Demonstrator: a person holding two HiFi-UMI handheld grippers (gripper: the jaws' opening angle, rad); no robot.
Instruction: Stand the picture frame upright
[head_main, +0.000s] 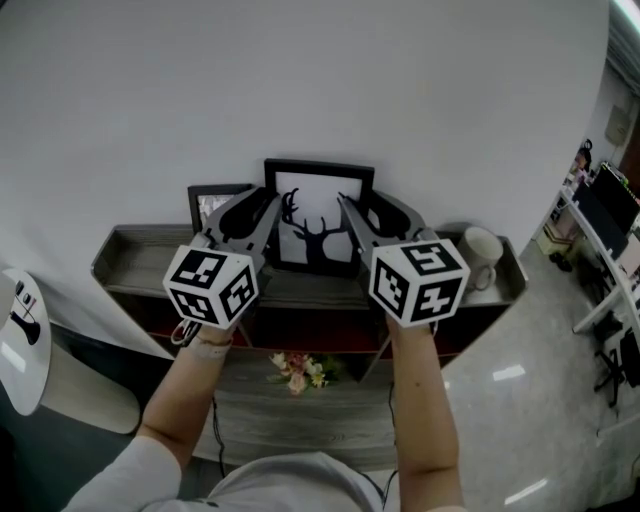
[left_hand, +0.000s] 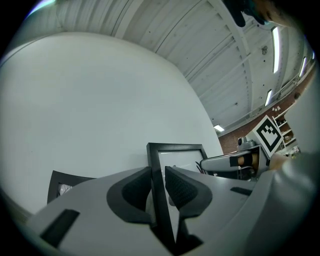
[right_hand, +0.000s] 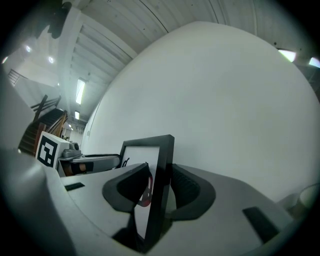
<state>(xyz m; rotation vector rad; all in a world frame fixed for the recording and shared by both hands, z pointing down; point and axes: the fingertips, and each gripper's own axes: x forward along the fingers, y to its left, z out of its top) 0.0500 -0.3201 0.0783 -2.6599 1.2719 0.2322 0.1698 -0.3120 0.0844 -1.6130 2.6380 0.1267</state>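
We're at the let-go step: the picture frame (head_main: 318, 215) stands upright on the table (head_main: 120, 255). Our left fingers (left_hand: 136, 192) pinch its left edge. Our right fingers (right_hand: 186, 191) sit around its right edge, seemingly slack, though that's hard to tell. Next we ease off without tipping it.

The right gripper (right_hand: 160, 175) straddles one side edge of an upright black picture frame (right_hand: 165, 150). One pad (right_hand: 184, 187) lies against its back, and the other stands just off the glass. Beyond the jaws rises a white wall (right_hand: 225, 100). Across the frame, the left gripper (right_hand: 112, 161) points toward it, with its marker cube (right_hand: 47, 150) behind.
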